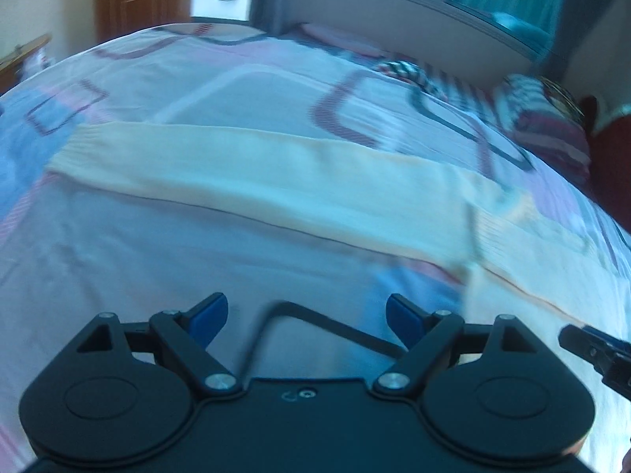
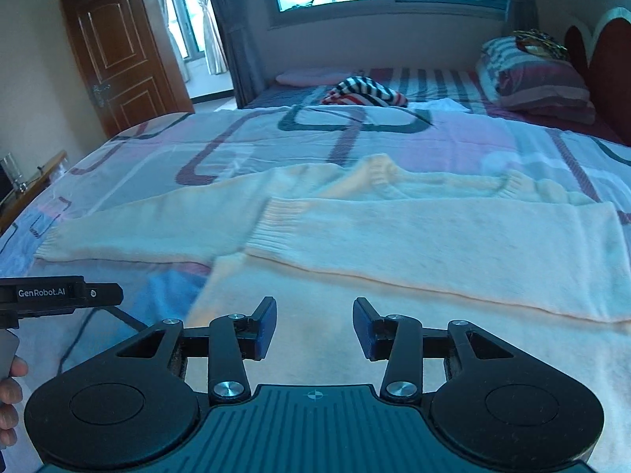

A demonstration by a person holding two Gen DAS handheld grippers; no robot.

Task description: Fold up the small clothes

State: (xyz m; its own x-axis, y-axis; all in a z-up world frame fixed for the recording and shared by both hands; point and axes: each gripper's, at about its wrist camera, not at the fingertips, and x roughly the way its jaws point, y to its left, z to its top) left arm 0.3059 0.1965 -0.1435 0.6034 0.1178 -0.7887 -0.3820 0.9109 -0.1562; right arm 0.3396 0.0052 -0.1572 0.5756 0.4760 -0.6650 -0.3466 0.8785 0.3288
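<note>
A cream knit sweater (image 2: 394,335) lies flat on the patterned bedspread (image 2: 276,134). Its right sleeve (image 2: 453,248) is folded across the body. Its left sleeve (image 2: 150,224) stretches out to the left; it also shows in the left wrist view (image 1: 256,169). My left gripper (image 1: 307,317) is open and empty, above the bedspread just short of the outstretched sleeve. My right gripper (image 2: 314,327) is open and empty above the sweater's lower body. The left gripper's body shows at the left of the right wrist view (image 2: 59,295).
A striped garment (image 2: 364,92) lies crumpled at the far side of the bed. A striped pillow (image 2: 536,79) rests by the red headboard (image 2: 607,79). A wooden door (image 2: 118,59) and a side table (image 2: 31,185) stand to the left.
</note>
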